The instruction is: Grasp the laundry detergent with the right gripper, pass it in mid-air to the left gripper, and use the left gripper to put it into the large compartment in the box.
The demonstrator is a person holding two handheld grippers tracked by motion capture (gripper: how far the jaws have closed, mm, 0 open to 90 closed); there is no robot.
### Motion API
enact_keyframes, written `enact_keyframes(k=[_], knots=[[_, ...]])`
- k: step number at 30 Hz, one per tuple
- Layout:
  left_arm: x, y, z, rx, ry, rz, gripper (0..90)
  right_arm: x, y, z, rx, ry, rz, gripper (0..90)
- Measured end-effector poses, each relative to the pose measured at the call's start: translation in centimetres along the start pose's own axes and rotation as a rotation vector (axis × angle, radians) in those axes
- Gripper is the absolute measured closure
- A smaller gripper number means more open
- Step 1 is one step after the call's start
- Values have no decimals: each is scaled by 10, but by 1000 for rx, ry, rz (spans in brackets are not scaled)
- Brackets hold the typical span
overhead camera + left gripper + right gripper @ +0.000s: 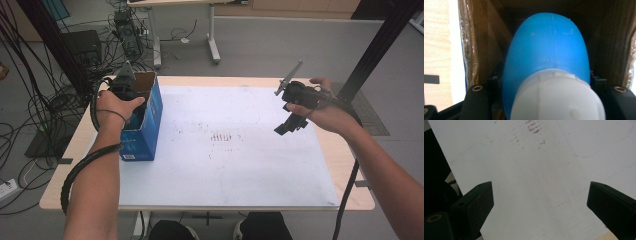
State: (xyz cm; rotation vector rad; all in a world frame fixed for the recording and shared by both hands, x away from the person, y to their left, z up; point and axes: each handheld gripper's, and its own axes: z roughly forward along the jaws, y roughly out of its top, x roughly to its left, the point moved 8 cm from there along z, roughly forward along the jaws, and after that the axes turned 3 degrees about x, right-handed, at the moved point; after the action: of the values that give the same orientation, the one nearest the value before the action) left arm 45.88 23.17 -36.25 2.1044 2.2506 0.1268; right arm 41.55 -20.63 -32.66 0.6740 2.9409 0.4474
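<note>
A blue plastic bottle (549,47) with a white cap (556,97) sits between the jaws of my left gripper (548,88), which is shut on it near the neck. Its body points into the brown inside of a blue cardboard box (146,120), whose inner walls (477,50) close in on both sides. In the high view my left gripper (123,84) reaches into the open top of the box at the table's left. My right gripper (290,124) hovers over the right part of the white mat (225,165), open (539,195) with nothing between its jaws.
The white mat (536,157) bears faint reddish marks (222,136) near its middle and covers most of the wooden table (345,165). Cables and equipment (125,30) lie on the floor beyond the far left edge. A black pole (380,45) rises at the right.
</note>
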Motion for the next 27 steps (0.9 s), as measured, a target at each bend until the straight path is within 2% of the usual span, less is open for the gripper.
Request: enact_keyframes(k=[27], knots=[[-1,0,0,-1,5,5,366,0,0,-2,-3,-5,3,71]])
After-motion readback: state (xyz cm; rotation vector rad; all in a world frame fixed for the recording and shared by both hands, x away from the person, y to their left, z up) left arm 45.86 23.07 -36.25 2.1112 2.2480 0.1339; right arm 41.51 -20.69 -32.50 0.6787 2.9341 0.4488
